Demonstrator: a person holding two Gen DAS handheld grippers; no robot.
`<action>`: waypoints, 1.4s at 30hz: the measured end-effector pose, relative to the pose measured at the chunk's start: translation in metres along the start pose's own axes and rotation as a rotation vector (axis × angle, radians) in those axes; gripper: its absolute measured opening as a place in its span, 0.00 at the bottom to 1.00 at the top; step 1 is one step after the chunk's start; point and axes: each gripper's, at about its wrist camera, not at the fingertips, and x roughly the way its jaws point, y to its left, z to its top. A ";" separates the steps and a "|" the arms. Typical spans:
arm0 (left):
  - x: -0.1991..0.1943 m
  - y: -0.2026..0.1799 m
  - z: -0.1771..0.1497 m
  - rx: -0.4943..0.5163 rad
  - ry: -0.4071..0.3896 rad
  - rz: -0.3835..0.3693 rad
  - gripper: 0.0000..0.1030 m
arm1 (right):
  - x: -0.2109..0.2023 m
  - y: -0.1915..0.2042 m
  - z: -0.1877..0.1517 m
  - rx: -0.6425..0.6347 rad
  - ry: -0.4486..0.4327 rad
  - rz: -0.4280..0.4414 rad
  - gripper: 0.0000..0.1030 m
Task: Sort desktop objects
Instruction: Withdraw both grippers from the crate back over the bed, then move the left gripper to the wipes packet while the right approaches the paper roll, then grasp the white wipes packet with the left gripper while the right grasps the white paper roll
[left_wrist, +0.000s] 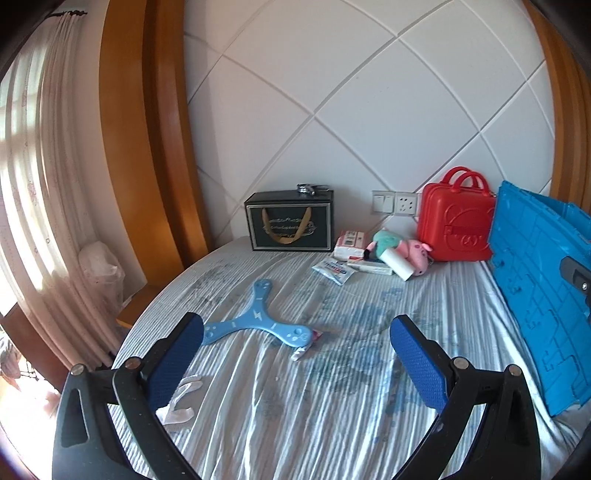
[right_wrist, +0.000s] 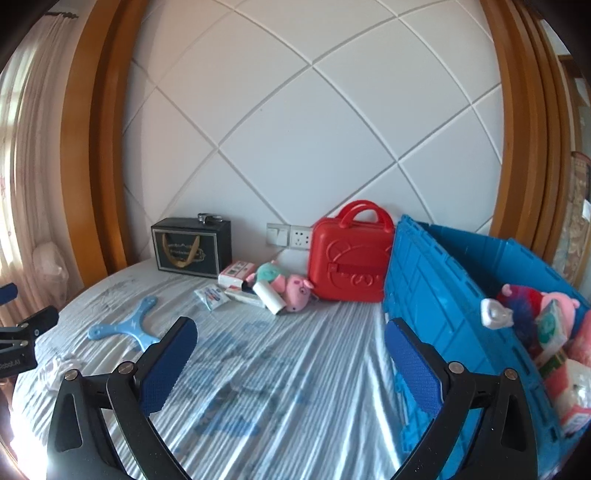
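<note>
My left gripper (left_wrist: 297, 334) is open and empty above the striped bed sheet (left_wrist: 295, 406). A blue three-armed boomerang (left_wrist: 255, 325) lies just beyond its left finger, with a small wrapper (left_wrist: 301, 352) at its tip. My right gripper (right_wrist: 290, 338) is open and empty beside the blue crate (right_wrist: 443, 306). The crate holds plush toys (right_wrist: 532, 306) and packets. Near the headboard lie a pink pig plush (right_wrist: 299, 291), a white roll (right_wrist: 271, 297), a tissue packet (right_wrist: 212, 297) and small boxes (right_wrist: 236, 273).
A red case (right_wrist: 351, 258) and a black gift box (right_wrist: 192, 247) stand against the white headboard (right_wrist: 314, 129). Wall sockets (right_wrist: 290, 236) sit between them. A white cloth (left_wrist: 177, 406) lies near the bed's left edge. Curtains (left_wrist: 40, 184) hang on the left.
</note>
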 end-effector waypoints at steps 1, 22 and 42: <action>0.007 0.007 -0.002 -0.009 0.019 0.019 1.00 | 0.011 -0.003 -0.002 0.012 0.015 0.004 1.00; 0.205 0.051 0.025 -0.014 0.209 -0.003 1.00 | 0.196 0.023 0.002 0.028 0.237 0.002 1.00; 0.549 -0.098 0.048 -0.076 0.549 -0.116 1.00 | 0.472 0.011 -0.031 -0.017 0.410 0.070 1.00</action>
